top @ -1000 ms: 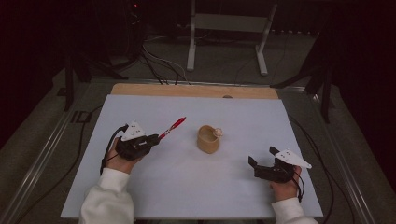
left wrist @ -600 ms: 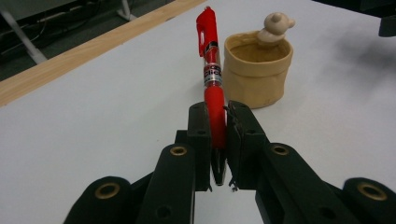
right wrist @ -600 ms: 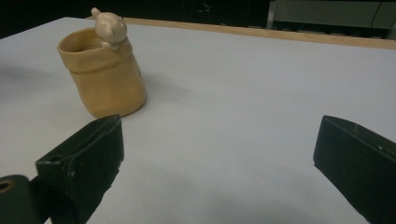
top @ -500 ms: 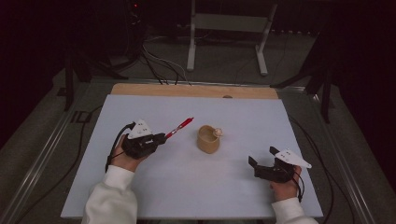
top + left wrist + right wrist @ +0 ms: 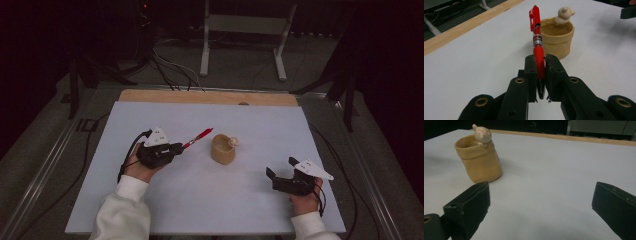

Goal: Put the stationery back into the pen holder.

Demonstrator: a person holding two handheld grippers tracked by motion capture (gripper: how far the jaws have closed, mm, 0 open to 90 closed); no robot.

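Left gripper point(image 5: 176, 148) is clamped on a red pen point(image 5: 198, 137), long axis aimed at two o'clock. The tan pot point(image 5: 223, 148) is found just beyond at three o'clock; right gripper point(image 5: 281, 175) is held wide, farther off.

White sleeves point(image 5: 125, 212); black grippers bearing brass screws point(image 5: 519, 80).

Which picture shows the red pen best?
The left gripper view: the red pen stands close up, pinched in the left claw. The high view shows it small.
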